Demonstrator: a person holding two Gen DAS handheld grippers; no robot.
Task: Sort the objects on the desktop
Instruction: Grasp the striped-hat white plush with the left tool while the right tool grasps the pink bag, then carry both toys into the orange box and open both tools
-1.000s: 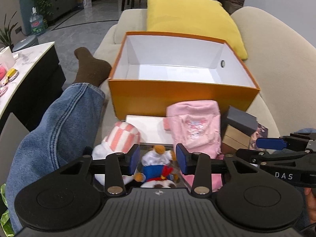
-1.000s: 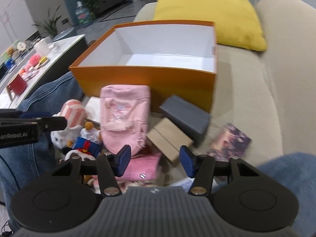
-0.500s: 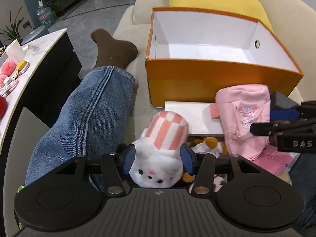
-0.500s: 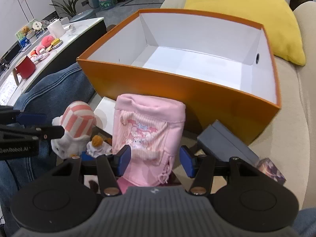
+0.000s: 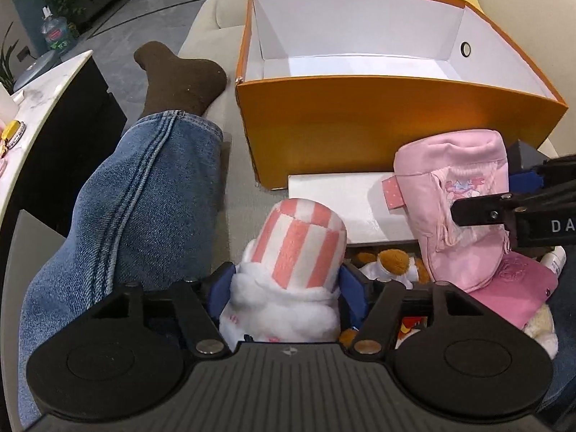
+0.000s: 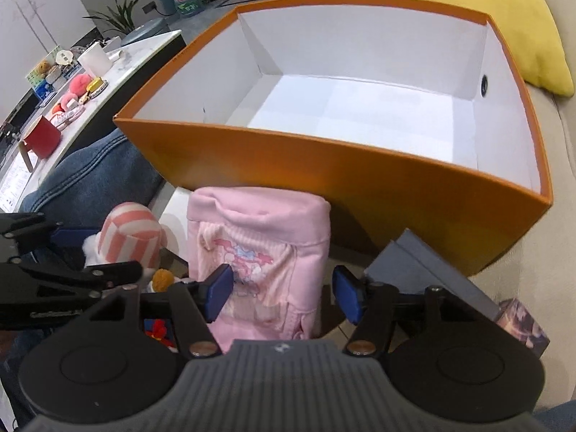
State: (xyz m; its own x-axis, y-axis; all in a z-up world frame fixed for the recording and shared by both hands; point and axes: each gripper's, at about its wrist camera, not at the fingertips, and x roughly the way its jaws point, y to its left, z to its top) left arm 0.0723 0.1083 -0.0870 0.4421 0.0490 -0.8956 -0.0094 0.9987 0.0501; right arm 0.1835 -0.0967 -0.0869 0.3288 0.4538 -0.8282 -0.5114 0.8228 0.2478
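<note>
Soft, light pink-and-white striped plush toy [image 5: 295, 248], before empty orange cardboard box [image 5: 378, 115], squeezed between left gripper [image 5: 286, 288] pads; right gripper [image 6: 284, 288] parted around limp pink fabric pouch [image 6: 266, 252], likely best pinched mid-body.

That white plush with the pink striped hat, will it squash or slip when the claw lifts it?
The plush toy looks soft and fluffy, so it will probably squash between the left claw fingers rather than slip. It seems light for its size. The tall striped hat may flop over once lifted toward the orange box.
</note>
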